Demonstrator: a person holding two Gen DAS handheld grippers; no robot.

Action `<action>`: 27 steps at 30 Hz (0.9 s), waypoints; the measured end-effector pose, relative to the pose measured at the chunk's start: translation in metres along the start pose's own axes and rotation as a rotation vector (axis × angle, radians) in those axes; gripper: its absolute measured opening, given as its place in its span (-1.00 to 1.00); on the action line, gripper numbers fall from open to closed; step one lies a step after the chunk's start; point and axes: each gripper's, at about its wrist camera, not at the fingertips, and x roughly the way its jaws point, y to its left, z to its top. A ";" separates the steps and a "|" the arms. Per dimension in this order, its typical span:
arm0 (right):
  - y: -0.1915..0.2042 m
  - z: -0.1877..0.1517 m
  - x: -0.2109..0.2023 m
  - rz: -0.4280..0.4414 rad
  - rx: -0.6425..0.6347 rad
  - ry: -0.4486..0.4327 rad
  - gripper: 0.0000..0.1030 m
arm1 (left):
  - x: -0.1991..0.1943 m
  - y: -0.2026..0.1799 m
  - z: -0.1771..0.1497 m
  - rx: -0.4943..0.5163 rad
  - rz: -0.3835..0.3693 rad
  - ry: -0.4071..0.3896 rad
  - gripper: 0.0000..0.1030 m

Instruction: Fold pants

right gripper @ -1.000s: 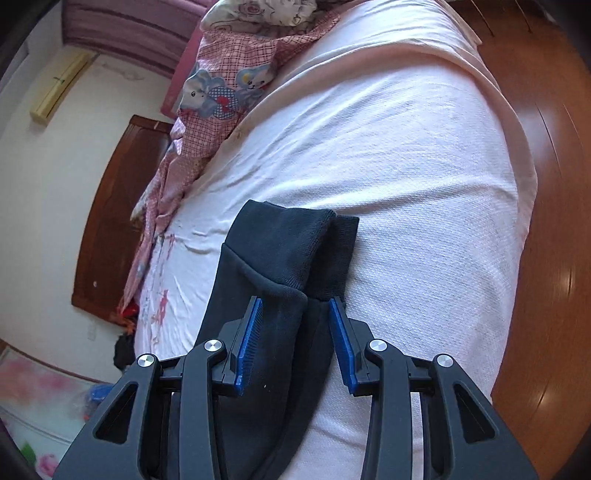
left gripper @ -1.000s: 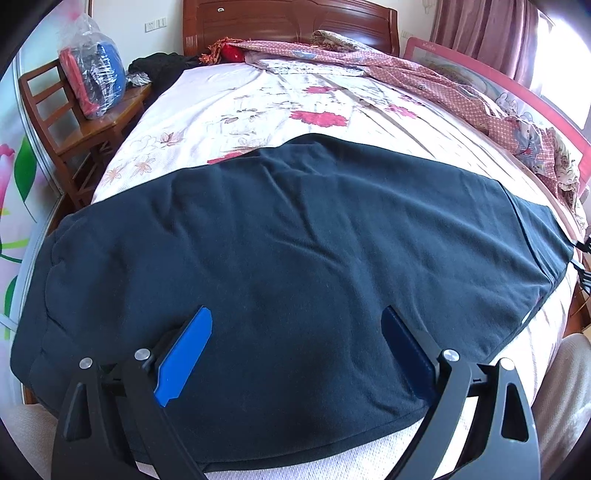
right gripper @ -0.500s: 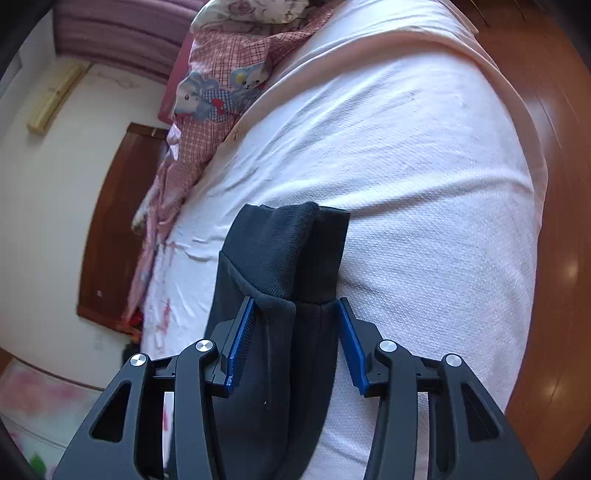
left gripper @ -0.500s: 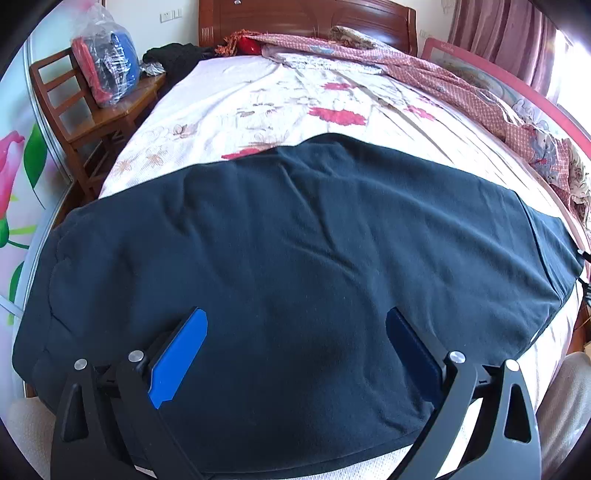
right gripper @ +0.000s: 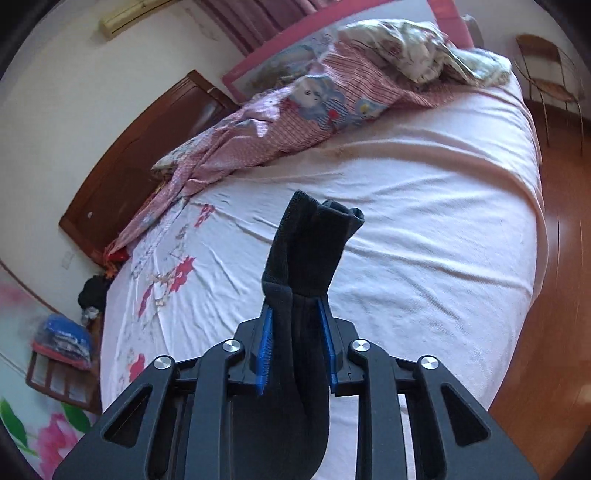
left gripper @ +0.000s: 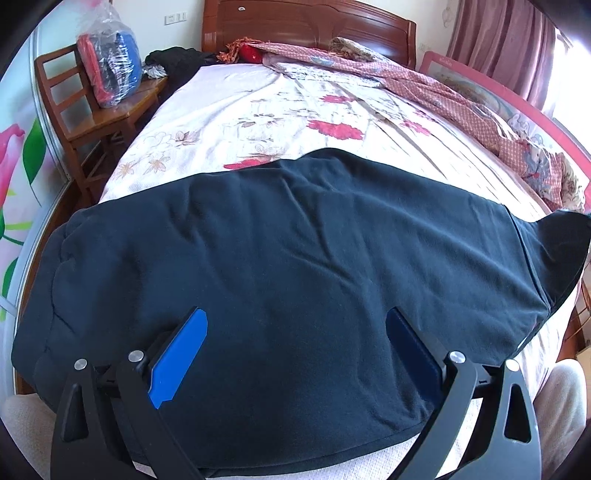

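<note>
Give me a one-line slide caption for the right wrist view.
Right tool, jaws just closed, pinches the dark pants' cuff and holds it above the pale bedsheet.

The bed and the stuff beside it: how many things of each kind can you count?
Dark pants: 1
Pink patterned quilt: 1
Wooden chair: 1
Plastic-wrapped bundle on the chair: 1
Handheld grippers: 2, left gripper, right gripper
Total: 6

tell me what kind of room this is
Almost certainly a home bedroom: a large bed with a floral sheet, a carved wooden headboard against the wall, and a rumpled pink quilt along one side. Dark pants lie spread across the bed.
</note>
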 end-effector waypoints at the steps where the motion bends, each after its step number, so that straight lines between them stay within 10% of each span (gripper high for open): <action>1: 0.015 0.000 -0.005 0.018 -0.039 -0.012 -1.00 | -0.001 0.002 0.000 -0.006 0.000 -0.005 0.90; 8: 0.127 -0.012 -0.027 0.140 -0.310 -0.060 -1.00 | -0.007 0.018 -0.001 -0.063 -0.015 -0.034 0.90; 14: 0.076 -0.022 0.013 0.075 -0.192 0.047 -0.98 | -0.006 0.026 -0.006 -0.085 -0.027 -0.028 0.90; 16: 0.048 -0.027 0.032 -0.074 -0.213 0.107 0.03 | -0.004 0.027 -0.007 -0.098 -0.030 -0.021 0.90; 18: 0.028 -0.036 0.042 -0.166 -0.278 0.118 0.38 | -0.003 0.025 -0.006 -0.100 -0.029 -0.019 0.90; 27: 0.077 -0.066 0.108 -0.334 -0.666 0.177 0.38 | 0.003 0.006 -0.007 -0.027 -0.008 0.005 0.90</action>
